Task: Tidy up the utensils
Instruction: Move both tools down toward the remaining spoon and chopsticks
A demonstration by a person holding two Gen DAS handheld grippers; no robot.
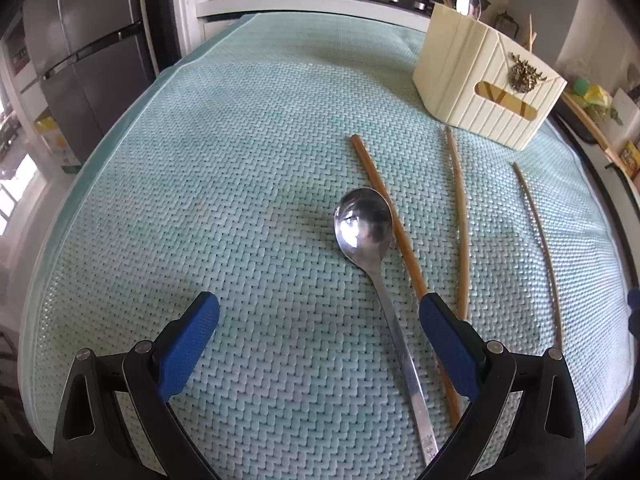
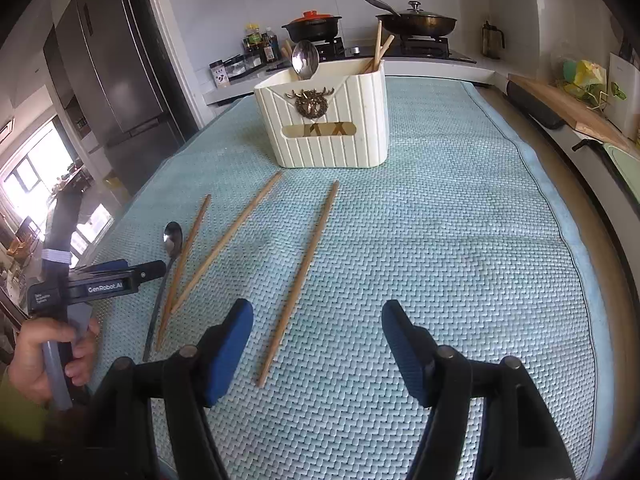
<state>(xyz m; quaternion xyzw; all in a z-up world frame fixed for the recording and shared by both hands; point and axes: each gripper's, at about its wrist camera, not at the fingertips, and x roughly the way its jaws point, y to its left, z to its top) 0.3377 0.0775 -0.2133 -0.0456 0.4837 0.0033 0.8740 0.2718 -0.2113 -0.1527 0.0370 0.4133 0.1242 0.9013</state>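
A steel spoon (image 1: 362, 226) lies on the green woven mat (image 1: 200, 200), its handle running back between the fingers of my left gripper (image 1: 319, 307), nearer the right finger. That gripper is open and its pads do not touch the spoon. Three wooden chopsticks lie to the spoon's right: one (image 1: 386, 220) alongside it, one (image 1: 459, 224) further out, one (image 1: 540, 248) near the mat's edge. My right gripper (image 2: 317, 311) is open above the mat, with a chopstick (image 2: 300, 280) just left of its middle. The cream utensil holder (image 2: 328, 128) stands behind, with a spoon and chopsticks inside.
A person's hand (image 2: 36, 356) holds the left gripper's handle at the left of the right wrist view. A steel fridge (image 2: 116, 80) stands at the left. Behind the mat is a stove with pans (image 2: 416, 22) and bottles. A wooden board (image 2: 568, 108) lies along the right counter.
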